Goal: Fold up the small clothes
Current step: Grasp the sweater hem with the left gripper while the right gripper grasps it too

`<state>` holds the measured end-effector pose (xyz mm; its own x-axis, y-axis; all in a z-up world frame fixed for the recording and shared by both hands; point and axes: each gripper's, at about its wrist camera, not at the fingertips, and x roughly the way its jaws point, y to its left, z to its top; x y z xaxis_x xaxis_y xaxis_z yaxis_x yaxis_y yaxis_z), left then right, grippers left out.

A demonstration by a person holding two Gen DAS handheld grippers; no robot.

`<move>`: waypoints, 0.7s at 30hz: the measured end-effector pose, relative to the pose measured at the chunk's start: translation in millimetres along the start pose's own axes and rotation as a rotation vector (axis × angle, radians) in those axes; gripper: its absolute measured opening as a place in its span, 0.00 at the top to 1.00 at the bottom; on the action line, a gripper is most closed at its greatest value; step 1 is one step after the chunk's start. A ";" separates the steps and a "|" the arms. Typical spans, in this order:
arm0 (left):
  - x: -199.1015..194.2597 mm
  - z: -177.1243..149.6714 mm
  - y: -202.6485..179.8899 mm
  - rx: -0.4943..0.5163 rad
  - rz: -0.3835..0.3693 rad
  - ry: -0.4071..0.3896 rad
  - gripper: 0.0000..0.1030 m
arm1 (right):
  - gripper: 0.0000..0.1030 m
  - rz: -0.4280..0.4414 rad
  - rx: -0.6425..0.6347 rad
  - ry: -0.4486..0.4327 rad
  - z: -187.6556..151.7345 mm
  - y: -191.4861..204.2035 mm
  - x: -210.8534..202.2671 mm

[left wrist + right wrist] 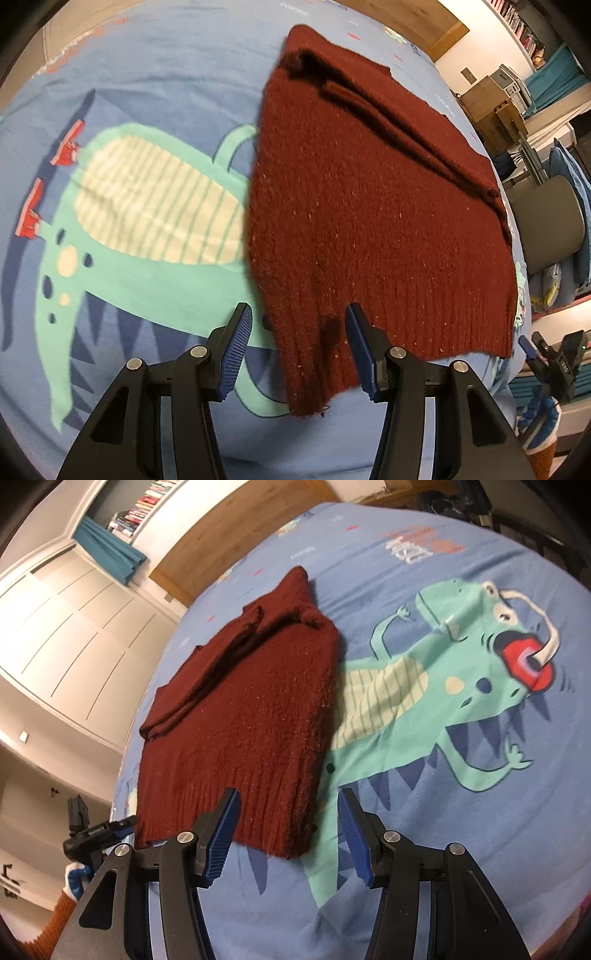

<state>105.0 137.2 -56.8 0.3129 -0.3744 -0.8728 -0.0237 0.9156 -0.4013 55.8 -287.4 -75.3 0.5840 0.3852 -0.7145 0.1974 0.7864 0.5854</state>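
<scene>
A dark red knit sweater [369, 206] lies flat on a bed, on a blue sheet [155, 66] printed with a big teal dinosaur [122, 221]. The sweater is folded lengthwise: a sleeve [399, 125] is laid along the top, running from the collar end toward the ribbed hem [369, 350]. The hem faces both cameras, and the sweater covers part of the dinosaur print.

The left hand-held gripper [298, 336] hovers just above the near corner of the hem. Its jaws are spread wide and hold nothing; one blue finger [236, 343] is over the sheet, the other over the knit.

The right hand-held gripper [288, 819] is likewise wide open and empty, poised over the opposite near corner of the hem [221, 805]. Its left finger [221, 834] overlaps the sweater [251, 694] in the view, while the right one sits over the dinosaur [424, 716] on the sheet [369, 554]. Whether either gripper touches the fabric cannot be told.

Each wrist view catches the other gripper at its edge, low beside the bed.

Beyond the bed are a wooden headboard [229, 528], white panelled wardrobe doors [74, 627], a teal curtain [107, 554] and a shelf of books [147, 498].
</scene>
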 end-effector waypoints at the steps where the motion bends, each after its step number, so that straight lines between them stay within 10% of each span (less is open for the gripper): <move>1: 2.0 0.5 0.0 -0.002 -0.005 0.004 0.55 | 0.45 0.002 0.002 0.009 0.7 -1.3 3.5; 21: 14.4 8.6 9.0 -0.016 -0.172 0.031 0.48 | 0.36 0.099 -0.027 0.214 11.5 -1.5 61.7</move>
<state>117.5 141.3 -70.7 0.2842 -0.5299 -0.7990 0.0126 0.8354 -0.5495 100.6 -270.4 -115.9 0.4187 0.5525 -0.7208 0.1246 0.7512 0.6482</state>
